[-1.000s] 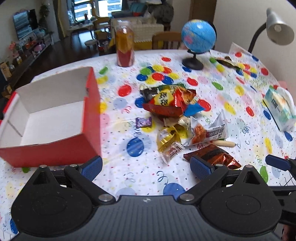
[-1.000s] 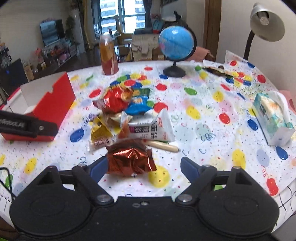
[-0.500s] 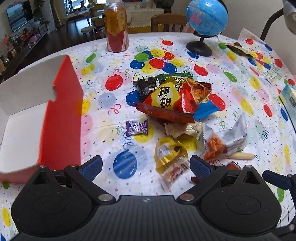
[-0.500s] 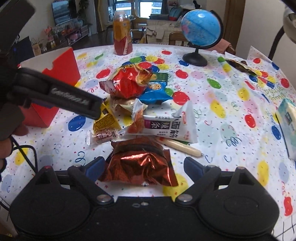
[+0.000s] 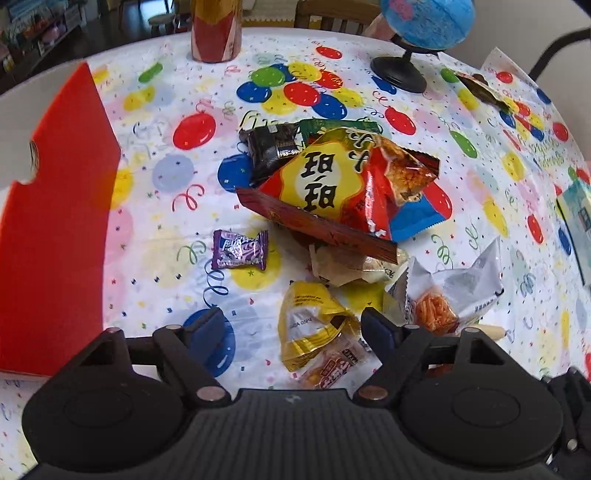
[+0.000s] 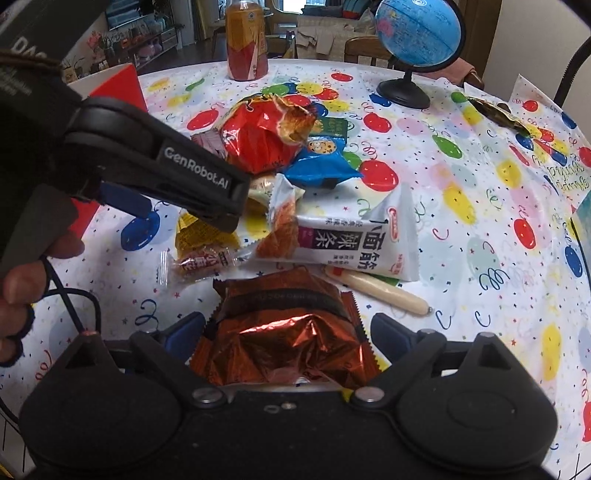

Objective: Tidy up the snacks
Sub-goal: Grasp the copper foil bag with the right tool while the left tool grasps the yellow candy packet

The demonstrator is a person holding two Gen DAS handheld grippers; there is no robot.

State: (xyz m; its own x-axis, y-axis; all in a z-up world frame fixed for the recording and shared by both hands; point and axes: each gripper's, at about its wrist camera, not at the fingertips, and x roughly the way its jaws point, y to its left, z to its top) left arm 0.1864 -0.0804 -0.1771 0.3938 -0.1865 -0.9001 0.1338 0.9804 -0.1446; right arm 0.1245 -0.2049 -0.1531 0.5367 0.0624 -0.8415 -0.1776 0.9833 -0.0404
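Left-wrist view: left claw (image 5: 291,328) has dropped toward the snack pile, jaws closing around yellow packet (image 5: 314,328), not yet pinching; red box (image 5: 55,221) alongside. Right-wrist view: right claw (image 6: 288,332), spread, now straddles copper foil packet (image 6: 288,332). "GenRobot.AI" legible.

Left tool (image 5: 291,325) jaws closing; right tool (image 6: 288,328) jaws wide, both angled down.

box (image 5: 55,229) left of snack pile (image 5: 343,192), globe (image 5: 424,22) perhaps behind
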